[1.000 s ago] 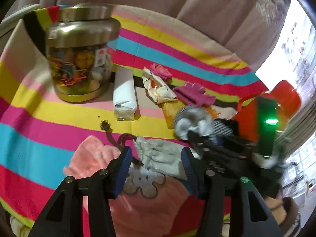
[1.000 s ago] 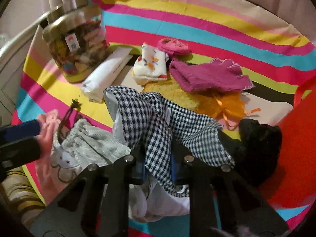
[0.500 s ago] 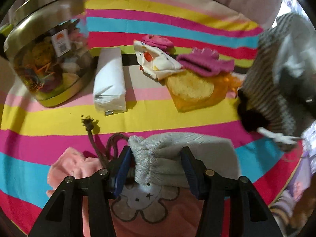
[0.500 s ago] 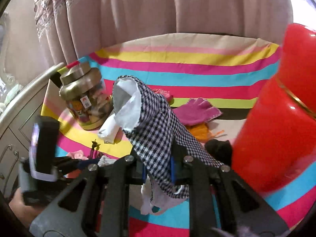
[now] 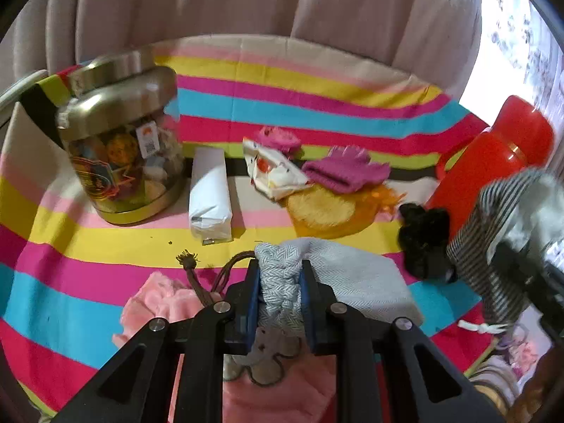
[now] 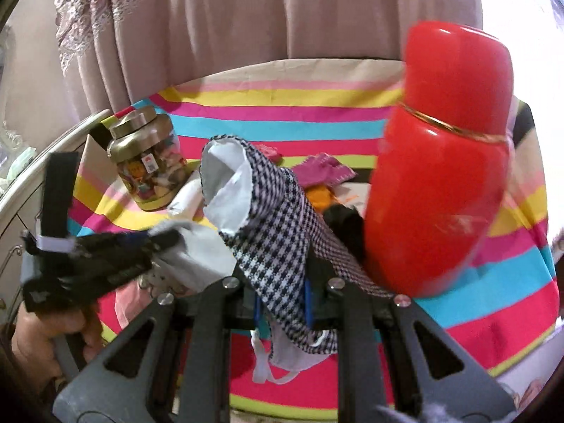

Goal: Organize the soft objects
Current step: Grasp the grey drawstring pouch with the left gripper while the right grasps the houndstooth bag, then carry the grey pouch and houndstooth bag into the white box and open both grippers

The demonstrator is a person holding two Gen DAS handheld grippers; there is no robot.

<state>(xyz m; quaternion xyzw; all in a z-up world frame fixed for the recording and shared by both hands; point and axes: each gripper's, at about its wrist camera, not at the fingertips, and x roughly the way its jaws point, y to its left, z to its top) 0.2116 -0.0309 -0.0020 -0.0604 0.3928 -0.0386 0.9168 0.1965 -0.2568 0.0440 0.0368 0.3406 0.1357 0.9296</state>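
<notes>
You've got a striped tablecloth (image 5: 105,257) covering the whole surface: pink, yellow, cyan and red bands. A pale pleated curtain (image 5: 282,7) hangs behind it, and in the right wrist view you can see lace trim on its upper left part. A glass jar (image 5: 123,162) with a gold metal lid stands at the back left, packed with colourful small items and carrying a small white label. A white wrapped packet (image 5: 210,197) lies just right of the jar, long axis running front to back. A red flask (image 6: 440,176) with a thin gold band stands upright at the right. A white furniture edge (image 6: 38,176) shows on the far left.
</notes>
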